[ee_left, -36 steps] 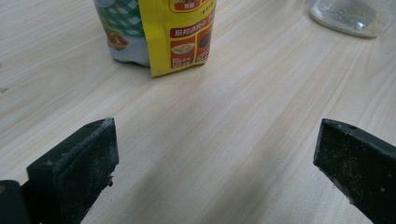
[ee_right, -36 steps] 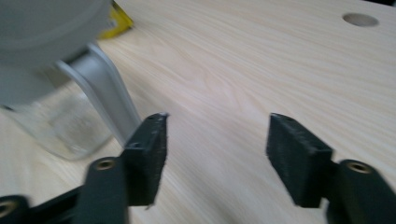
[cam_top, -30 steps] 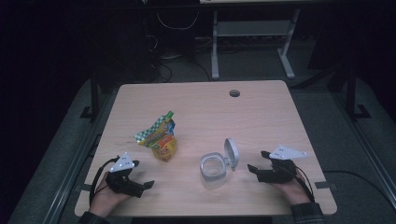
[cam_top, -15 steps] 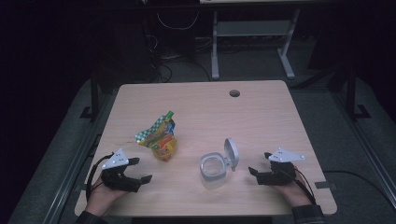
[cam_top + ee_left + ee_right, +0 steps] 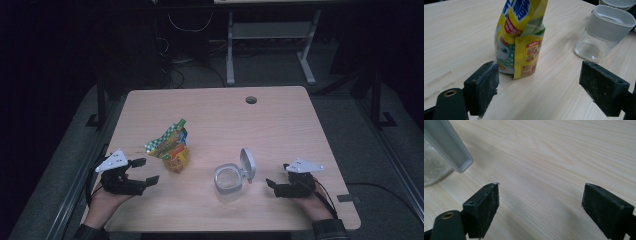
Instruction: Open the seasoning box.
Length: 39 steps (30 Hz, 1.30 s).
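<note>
Left tongs: the left tongs [image 5: 145,170] hover low over the near left part of the desk, held in the person's left hand [image 5: 106,200]. The jaws stand wide with nothing between them, though they have just been closing a little. They point toward the snack pouch.

Right tongs: the right tongs [image 5: 270,184] sit near the right front edge of the desk, held in the person's right hand [image 5: 314,204]. The jaws are spread wide and released, with only bare wood between them in the right gripper view. They point left, toward the jar.

Snack pouch: a yellow and green snack pouch [image 5: 171,147] stands on the desk just beyond the left tongs, not touched by them. In the left gripper view the snack pouch [image 5: 520,40] rises upright a little ahead of the gap between the jaws, nearer the left jaw, its crimped top leaning.

Jar: a clear jar [image 5: 228,181] with a pale grey collar stands between the two tongs, near the right ones and apart from the pouch. Its hinged lid [image 5: 247,165] is flipped up on the right side. The left gripper view shows the jar [image 5: 599,37] to the right of the pouch.

Desk: a light wood desk [image 5: 280,130] with a round cable hole [image 5: 251,100] near its far edge.

Surroundings: dark floor, cables and a pale metal frame [image 5: 270,35] lie beyond the desk.
</note>
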Motion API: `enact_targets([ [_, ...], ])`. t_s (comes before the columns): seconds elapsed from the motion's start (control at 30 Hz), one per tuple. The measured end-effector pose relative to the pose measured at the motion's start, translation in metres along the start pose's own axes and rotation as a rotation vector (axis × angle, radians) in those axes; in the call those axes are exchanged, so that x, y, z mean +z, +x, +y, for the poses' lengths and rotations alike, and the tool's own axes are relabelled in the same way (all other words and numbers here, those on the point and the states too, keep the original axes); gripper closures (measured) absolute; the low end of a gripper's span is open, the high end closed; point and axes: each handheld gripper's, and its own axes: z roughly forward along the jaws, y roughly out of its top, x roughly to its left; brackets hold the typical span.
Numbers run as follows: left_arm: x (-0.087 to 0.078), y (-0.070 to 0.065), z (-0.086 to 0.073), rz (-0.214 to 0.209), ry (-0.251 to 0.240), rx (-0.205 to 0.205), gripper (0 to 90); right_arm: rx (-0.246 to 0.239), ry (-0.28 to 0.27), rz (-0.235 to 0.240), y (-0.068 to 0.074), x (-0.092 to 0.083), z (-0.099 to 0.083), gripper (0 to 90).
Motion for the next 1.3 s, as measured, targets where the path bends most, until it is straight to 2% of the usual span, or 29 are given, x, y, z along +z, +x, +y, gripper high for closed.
enact_targets([
  [0.07, -0.002, 0.001, 0.005, -0.015, -0.024, -0.006, 17.7, -0.001, 0.004, -0.002, 0.0, 0.0, 0.0, 13.8],
  [0.2, -0.004, 0.001, 0.017, -0.01, -0.048, 0.013, 20.5, 0.005, 0.014, -0.002, 0.0, 0.0, 0.0, 13.8],
  [0.47, -0.003, 0.003, 0.032, -0.02, -0.058, 0.029, 29.4, 0.005, 0.026, 0.0, 0.0, 0.002, 0.001, 13.8],
  [0.7, 0.001, 0.004, 0.044, -0.017, -0.066, 0.044, 32.5, 0.003, 0.033, -0.001, 0.0, 0.002, 0.001, 13.8],
  [0.97, 0.012, 0.004, 0.051, -0.026, -0.043, 0.061, 41.9, 0.001, 0.039, 0.0, 0.001, 0.003, 0.001, 13.8],
  [1.3, 0.021, 0.005, 0.054, -0.005, -0.04, 0.075, 59.4, 0.0, 0.046, 0.001, 0.001, 0.003, 0.001, 13.9],
])
